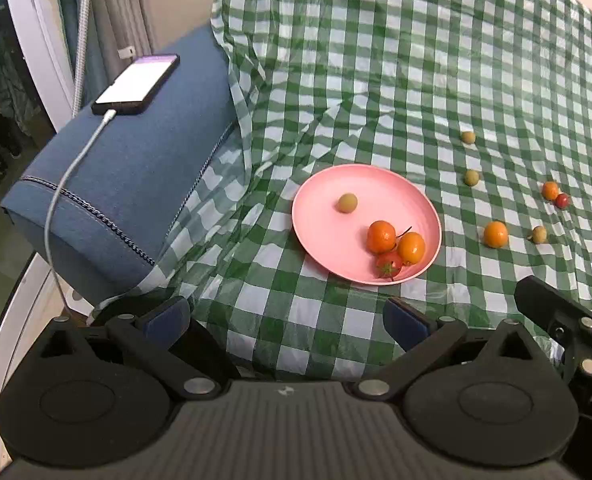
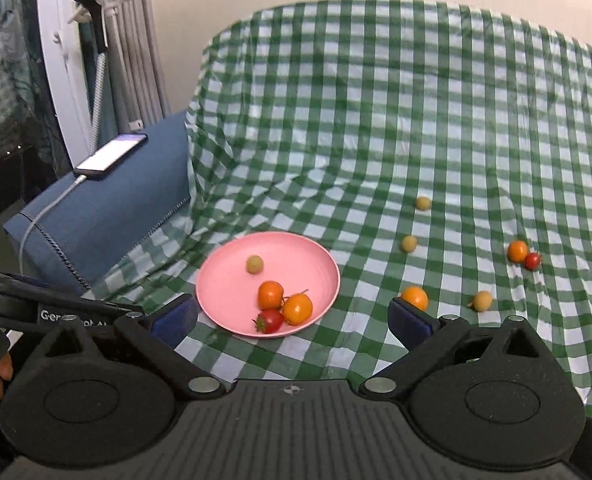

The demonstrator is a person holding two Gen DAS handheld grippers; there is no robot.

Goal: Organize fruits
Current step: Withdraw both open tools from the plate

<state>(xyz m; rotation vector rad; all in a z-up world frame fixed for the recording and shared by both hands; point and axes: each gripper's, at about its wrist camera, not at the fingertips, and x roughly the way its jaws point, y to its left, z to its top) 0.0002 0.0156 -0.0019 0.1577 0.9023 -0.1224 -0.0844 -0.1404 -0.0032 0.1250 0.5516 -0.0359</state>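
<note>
Fruits (image 1: 381,236) partly on pink plate (image 1: 324,216), others loose on checked cloth (image 1: 376,80); both claws (image 1: 288,320) (image 2: 292,320) released, empty.

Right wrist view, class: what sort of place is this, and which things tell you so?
Probably a room in a home, not a lab or kitchen. A blue sofa armrest carries a charging phone, a green checked cloth is draped over the sofa seat and back, and curtains hang behind.

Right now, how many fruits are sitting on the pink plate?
4: a pale green one toward the back, two orange ones side by side, and a red tomato at the near rim of the pink plate.
</note>
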